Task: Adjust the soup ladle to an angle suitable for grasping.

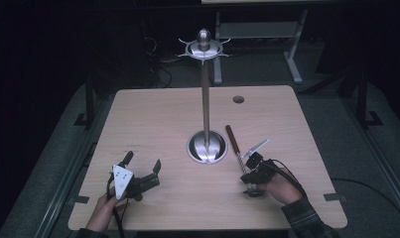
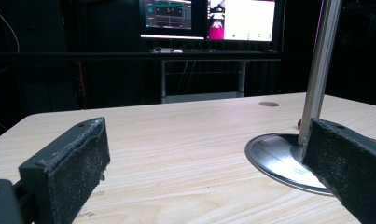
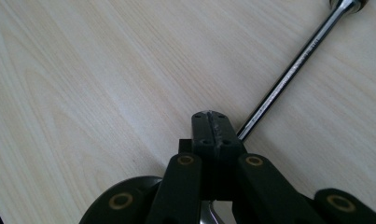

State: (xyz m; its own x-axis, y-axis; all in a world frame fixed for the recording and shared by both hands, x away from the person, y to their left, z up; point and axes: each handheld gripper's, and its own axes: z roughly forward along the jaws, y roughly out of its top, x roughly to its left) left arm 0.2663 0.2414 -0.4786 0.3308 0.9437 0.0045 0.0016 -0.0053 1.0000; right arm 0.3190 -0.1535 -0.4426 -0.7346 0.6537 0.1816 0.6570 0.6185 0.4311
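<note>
A steel stand has its round base [image 1: 206,147] at the table's middle, and its pole rises to a hooked top [image 1: 203,47]. Just right of the base lies a long utensil with a red-brown handle [image 1: 231,136] and a thin metal shaft [image 3: 288,74]. My right gripper [image 1: 247,161] is shut on the near part of that shaft, and its closed jaws [image 3: 212,128] point down at the wood. At the front left my left gripper [image 1: 143,162] rests low, open and holding nothing. Its wide-spread pads [image 2: 69,168] frame the stand's base [image 2: 279,158].
The light wooden table [image 1: 153,119] has a cable hole [image 1: 238,99] at its back right. Behind it stand a desk frame [image 1: 257,29] and lit monitors [image 2: 206,18]. Bare wood lies between the two grippers and left of the stand.
</note>
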